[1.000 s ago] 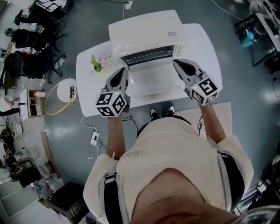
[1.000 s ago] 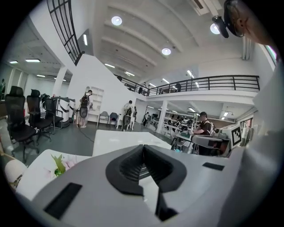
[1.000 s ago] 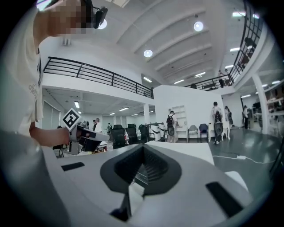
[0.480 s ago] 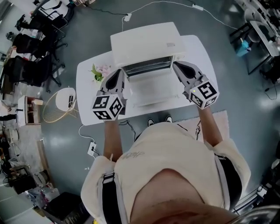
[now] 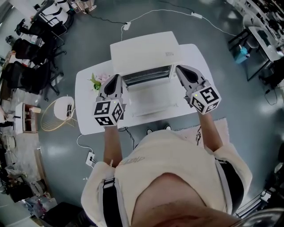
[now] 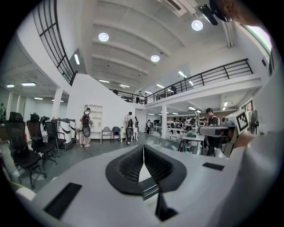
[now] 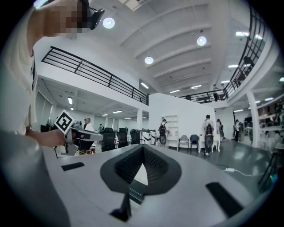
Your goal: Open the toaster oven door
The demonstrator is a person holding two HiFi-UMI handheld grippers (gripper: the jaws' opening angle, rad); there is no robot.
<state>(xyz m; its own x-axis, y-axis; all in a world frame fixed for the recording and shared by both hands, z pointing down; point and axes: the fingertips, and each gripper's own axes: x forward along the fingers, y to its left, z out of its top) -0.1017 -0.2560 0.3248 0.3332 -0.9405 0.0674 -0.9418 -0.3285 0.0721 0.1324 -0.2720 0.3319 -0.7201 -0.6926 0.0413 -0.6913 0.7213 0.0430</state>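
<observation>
Head view: the left gripper (image 5: 116, 78) and right gripper (image 5: 179, 69) are hovering on either side of the toaster oven (image 5: 144, 51). Its door (image 5: 148, 96) is lying open and flat between them on the worktop (image 5: 86, 113). Flowers (image 5: 98, 80) are sitting just outside the left gripper. A cable (image 5: 155, 9) is trailing over the floor beyond the oven. The door is lying as it was a second ago and both grippers are still flanking it, while more floor is showing around the worktop. The person's torso is cutting off the worktop's near edge.

Left gripper view: the jaws are meeting at their tips, gripping nothing. Chairs (image 6: 26, 146) and people (image 6: 85, 126) are standing far ahead.

Right gripper view: the jaws are likewise pressing together, empty. Only a pale sliver is showing beneath them, too little to identify.
</observation>
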